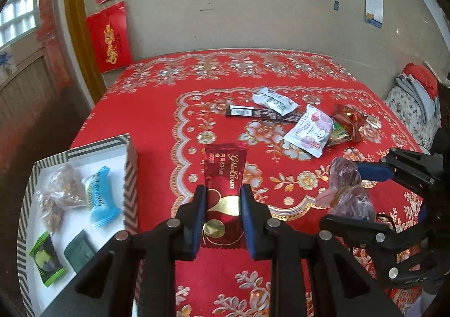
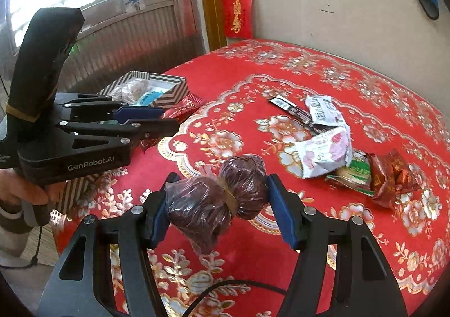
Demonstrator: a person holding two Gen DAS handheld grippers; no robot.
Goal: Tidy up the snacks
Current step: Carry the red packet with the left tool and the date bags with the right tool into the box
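Left wrist view: the left claw [image 1: 223, 221] is clenched on a dark red sachet [image 1: 223, 190] with gold lettering, its blue pads pressing the packet's two long edges, so the sachet stands up between them above the red floral cloth [image 1: 157, 120] that covers the bench. At lower left a striped box [image 1: 130, 176] with a white floor sits at the bench's edge; inside lie a clear bag of brown bits [image 1: 60, 199], a blue wrapped sweet [image 1: 101, 199], a green packet [image 1: 47, 260] and a dark green packet [image 1: 80, 249]. Farther back on the cloth is a loose cluster: a white wrapper [image 1: 274, 100], a long black bar [image 1: 261, 113], a pink-flowered white pack [image 1: 309, 130] and a red-brown foil pack [image 1: 350, 120]. At right the right claw [image 1: 351, 196] grips a clear bag of dark fruit [image 1: 348, 190] (knotted in the middle).

Right wrist view: the right claw [image 2: 218, 204] is grasping that bag of dark fruit [image 2: 216, 199], one pad against each lobe, the bag hanging clear above the cloth [image 2: 365, 109]. To the left, the left claw [image 2: 157, 120] is seen side-on with the dark red sachet [image 2: 182, 109] at its tips, just in front of the striped box [image 2: 168, 95]. A hand [image 2: 25, 190] holds that claw's grip from below. The white wrapper [image 2: 323, 109], flowered pack [image 2: 326, 154] and red-brown foil pack [image 2: 391, 179] lie on the right.
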